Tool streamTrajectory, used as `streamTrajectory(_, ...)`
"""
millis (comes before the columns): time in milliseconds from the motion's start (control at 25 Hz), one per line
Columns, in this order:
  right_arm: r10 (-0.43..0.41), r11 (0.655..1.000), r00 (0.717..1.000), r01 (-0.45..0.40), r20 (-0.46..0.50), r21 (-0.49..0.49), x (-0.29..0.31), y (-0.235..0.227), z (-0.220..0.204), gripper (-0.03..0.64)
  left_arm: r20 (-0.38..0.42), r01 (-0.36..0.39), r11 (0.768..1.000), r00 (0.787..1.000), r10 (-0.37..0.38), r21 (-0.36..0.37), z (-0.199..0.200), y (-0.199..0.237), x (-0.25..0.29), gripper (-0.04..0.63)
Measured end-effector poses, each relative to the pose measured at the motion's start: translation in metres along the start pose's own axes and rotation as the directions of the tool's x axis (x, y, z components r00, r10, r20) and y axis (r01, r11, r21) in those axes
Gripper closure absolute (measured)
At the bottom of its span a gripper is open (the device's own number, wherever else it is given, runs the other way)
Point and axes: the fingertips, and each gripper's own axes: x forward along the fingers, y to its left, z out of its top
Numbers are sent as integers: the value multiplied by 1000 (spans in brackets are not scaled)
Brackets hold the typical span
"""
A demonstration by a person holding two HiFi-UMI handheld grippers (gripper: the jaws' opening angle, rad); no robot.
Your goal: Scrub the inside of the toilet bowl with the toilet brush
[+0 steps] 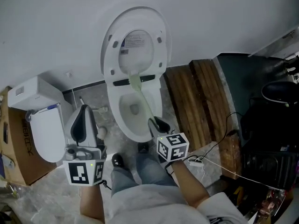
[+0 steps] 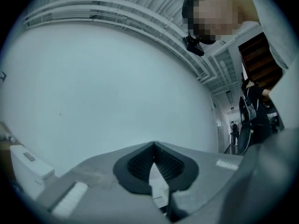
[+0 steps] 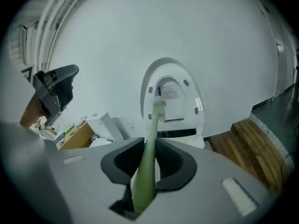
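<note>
The right gripper (image 3: pixel 148 162) squeezes tight on the thin, smooth green handle of the toilet brush (image 1: pixel 141 93). The brush's head points up at the round white lid (image 1: pixel 135 41), above the back edge of the shiny toilet bowl (image 1: pixel 119 120). Left of the bowl, the left gripper (image 2: pixel 154 148) has its ribbed black jaws pressed together on nothing.

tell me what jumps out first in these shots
The white toilet in the middle, lid raised against the wall, draws the eye first, with a pale green toilet brush slanting over the bowl, its handle clamped in the right gripper. The left gripper hangs shut and empty to the left, near a second toilet on the floor; wooden planks lie to the right.
</note>
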Motion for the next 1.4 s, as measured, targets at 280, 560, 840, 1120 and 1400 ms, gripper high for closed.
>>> streamTrajectory(280, 75, 997, 982, -70, -171, 33, 37, -24, -41, 535, -13, -107, 994, 994, 107, 8, -28, 3, 4, 591)
streamTrajectory(560, 142, 988, 932, -113, -332, 106, 67, -38, -94, 537, -59, -194, 981, 979, 195, 19, -60, 10, -3, 591)
streamTrajectory(840, 179, 970, 881, -84, -438, 227, 96, -52, -143, 537, -86, -233, 972, 969, 233, 13, -89, 8, -9, 591)
streamTrajectory(1120, 227, 913, 841, -8, -491, 408, 133, -58, -179, 537, -104, -234, 972, 967, 234, 13, -118, 6, -7, 591)
streamTrajectory(1400, 227, 854, 846, 64, -482, 516, 176, -69, -195, 537, -90, -234, 972, 969, 231, -20, -138, 8, -7, 591)
